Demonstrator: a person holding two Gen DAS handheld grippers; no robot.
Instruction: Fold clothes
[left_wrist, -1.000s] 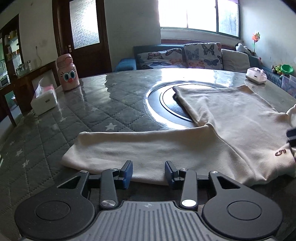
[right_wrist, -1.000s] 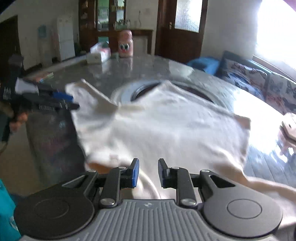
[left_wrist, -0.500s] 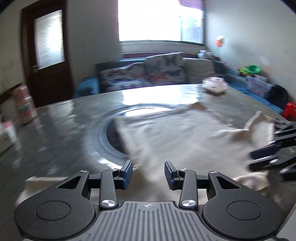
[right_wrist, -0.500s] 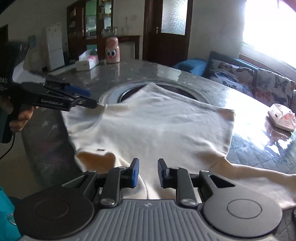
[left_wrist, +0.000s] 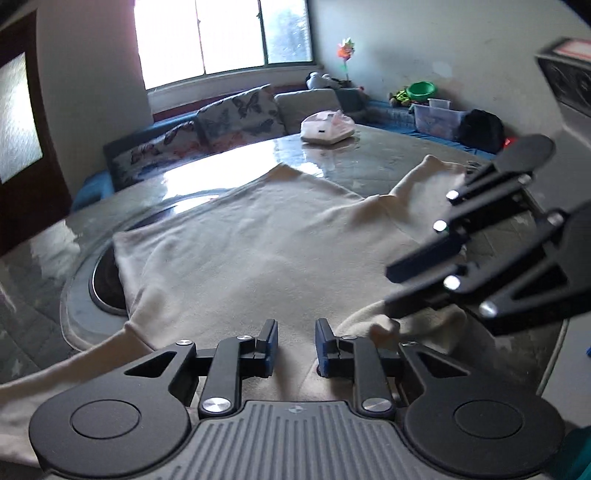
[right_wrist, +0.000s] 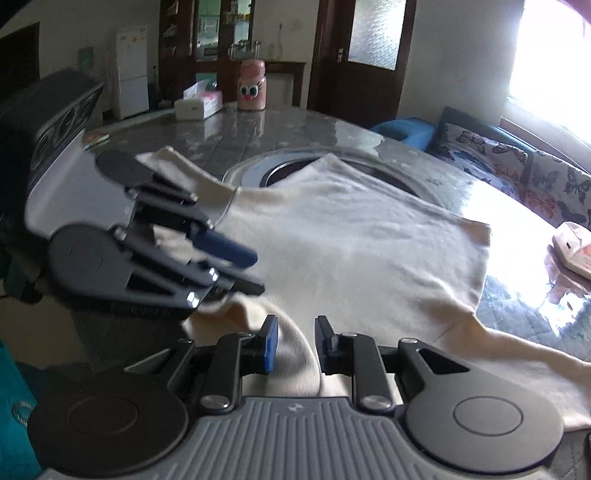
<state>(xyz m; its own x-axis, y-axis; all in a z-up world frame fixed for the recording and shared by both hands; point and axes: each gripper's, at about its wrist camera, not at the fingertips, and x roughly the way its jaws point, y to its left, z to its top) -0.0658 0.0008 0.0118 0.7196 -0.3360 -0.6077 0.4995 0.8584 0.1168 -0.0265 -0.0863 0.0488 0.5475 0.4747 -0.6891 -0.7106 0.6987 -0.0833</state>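
Note:
A cream long-sleeved shirt (left_wrist: 258, 251) (right_wrist: 351, 240) lies spread on the round quilted table (left_wrist: 332, 155), partly over its central turntable. My left gripper (left_wrist: 295, 343) (right_wrist: 258, 273) sits low at the shirt's near edge; its jaws are closing with cloth between them, and a gap still shows. My right gripper (right_wrist: 293, 343) (left_wrist: 386, 291) is shut on a raised fold of the shirt at the near edge, close beside the left one. One sleeve (right_wrist: 517, 354) trails to the right, and another (left_wrist: 55, 373) trails to the left.
The turntable's dark ring (right_wrist: 280, 173) shows beyond the shirt. A white-and-pink box (left_wrist: 327, 127) stands at the table's far side. A tissue box (right_wrist: 197, 105) and a pink bottle (right_wrist: 252, 90) stand at another edge. A sofa with butterfly cushions (left_wrist: 236, 114) lies behind.
My left gripper has swung across from the sleeve side to the shirt's near edge beside the right gripper, and its jaws have narrowed. The right gripper has stayed put on its fold.

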